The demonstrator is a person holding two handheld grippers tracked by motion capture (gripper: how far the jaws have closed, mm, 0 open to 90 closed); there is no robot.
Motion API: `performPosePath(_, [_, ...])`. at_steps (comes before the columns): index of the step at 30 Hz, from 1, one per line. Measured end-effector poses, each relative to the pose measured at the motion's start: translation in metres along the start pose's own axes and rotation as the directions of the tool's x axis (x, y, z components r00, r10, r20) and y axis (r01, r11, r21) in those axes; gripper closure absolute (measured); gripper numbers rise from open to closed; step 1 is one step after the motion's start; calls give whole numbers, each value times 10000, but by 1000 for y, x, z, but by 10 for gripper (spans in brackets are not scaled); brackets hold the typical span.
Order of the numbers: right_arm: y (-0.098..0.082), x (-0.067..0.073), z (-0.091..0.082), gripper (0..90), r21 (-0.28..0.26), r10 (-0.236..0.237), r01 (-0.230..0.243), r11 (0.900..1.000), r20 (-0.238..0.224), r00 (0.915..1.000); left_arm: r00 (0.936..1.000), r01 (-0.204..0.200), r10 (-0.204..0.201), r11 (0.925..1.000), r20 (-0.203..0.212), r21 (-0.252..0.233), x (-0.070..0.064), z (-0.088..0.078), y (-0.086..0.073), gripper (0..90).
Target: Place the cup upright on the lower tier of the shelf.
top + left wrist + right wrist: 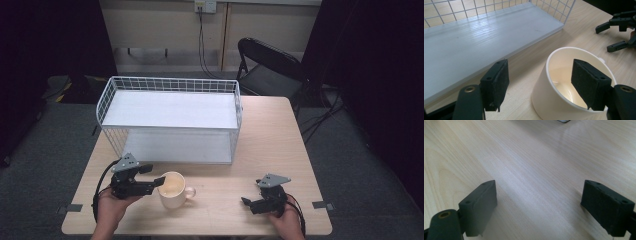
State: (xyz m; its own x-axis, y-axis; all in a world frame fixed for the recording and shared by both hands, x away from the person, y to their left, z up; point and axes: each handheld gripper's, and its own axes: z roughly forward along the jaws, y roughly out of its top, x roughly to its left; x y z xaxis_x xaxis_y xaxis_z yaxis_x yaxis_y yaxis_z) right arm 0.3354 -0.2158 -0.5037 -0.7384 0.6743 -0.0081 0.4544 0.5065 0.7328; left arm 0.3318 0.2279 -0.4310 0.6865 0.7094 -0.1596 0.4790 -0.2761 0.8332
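A cream mug (172,190) stands upright on the wooden table (270,140) near its front edge, handle pointing right. My left gripper (155,175) reaches it from the left and is open across the near wall of the mug (549,100). In the left gripper view (540,67) one pad (589,82) hangs inside the mug, while the other pad (496,82) stands well clear of its outer side. My right gripper (251,192) rests at the front right, open over bare wood (539,192), with nothing between its jaws.
A white wire rack (170,110) with two white shelves stands across the middle of the table, just behind the mug; its lower shelf (474,42) lies close ahead of the left gripper. A black folding chair (270,65) stands beyond the table's far right corner.
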Motion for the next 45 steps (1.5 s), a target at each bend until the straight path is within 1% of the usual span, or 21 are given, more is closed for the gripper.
performPosePath(1, [0, 0, 0, 124, -1, 0, 0, 10000, 0, 10000, 10000, -64, 65, 10000, -41, 30, 0, 0, 0, 325])
performPosePath(4, [0, 0, 0, 124, -1, 0, 0, 10000, -2, 10000, 10000, -63, 63, 10000, -77, 1, -2, 3, 0, 351])
performPosePath(8, [0, 0, 0, 124, -2, 0, 0, 10000, -3, 10000, 10000, -72, 72, 10000, -23, 1, -4, 6, 0, 387])
performPosePath(10, [0, 0, 0, 124, 0, 1, -1, 10000, -2, 10000, 9999, -159, 159, 9999, -65, 2, -4, 7, -1, 415])
performPosePath(12, [0, 0, 0, 124, 1, 2, -2, 10000, -2, 10000, 9998, -163, 163, 9999, -110, -23, -5, 8, -1, 433])
performPosePath(13, [0, 0, 0, 124, -1, -1, 1, 10000, -1, 10000, 9999, -97, 96, 9999, -108, -40, -5, 8, -1, 438])
performPosePath(16, [0, 0, 0, 125, 0, -1, 1, 10000, -1, 10000, 9998, -179, 179, 9998, -81, -39, -6, 10, -2, 476])
performPosePath(18, [0, 0, 0, 124, 0, 1, -1, 10000, -3, 10000, 9996, -275, 276, 9996, -99, 89, -7, 11, -3, 492])
performPosePath(19, [0, 0, 0, 124, -1, -2, 2, 10000, -1, 10000, 9997, -225, 226, 9997, -112, 83, -7, 12, -3, 495])
performPosePath(20, [0, 0, 0, 124, -1, 2, -2, 10000, -2, 10000, 9995, -288, 289, 9995, -119, 127, -7, 13, -3, 501])
performPosePath(22, [0, 0, 0, 124, -2, 1, -1, 10000, -2, 10000, 9996, -248, 250, 9995, -123, 180, -8, 15, -4, 510])
performPosePath(25, [0, 0, 0, 124, -1, 0, 0, 10000, -2, 10000, 9994, -316, 320, 9991, -124, 295, -7, 16, -5, 531])
performPosePath(30, [0, 0, 0, 124, -1, 1, -1, 10000, -2, 10000, 9997, -183, 188, 9993, -144, 321, -5, 17, -7, 558])
performPosePath(31, [0, 0, 0, 124, -1, 2, -2, 10000, -1, 10000, 9999, -106, 111, 9994, -128, 337, -4, 16, -7, 561])
performPosePath(36, [0, 0, 0, 124, 4, 10, -10, 10000, -3, 10000, 9998, -157, 162, 9992, -146, 362, -6, 17, -6, 584])
performPosePath(40, [0, 0, 0, 124, 0, 2, -2, 10000, -2, 10000, 9999, -55, 59, 9991, -114, 416, -7, 20, -6, 614])
performPosePath(42, [0, 0, 0, 124, -1, 2, -2, 10000, -3, 10000, 9993, -302, 315, 9977, -208, 602, -8, 22, -6, 638])
performPosePath(45, [0, 0, 0, 124, -1, 1, -1, 10000, -2, 10000, 9995, -243, 253, 9979, -162, 599, -7, 24, -8, 653])
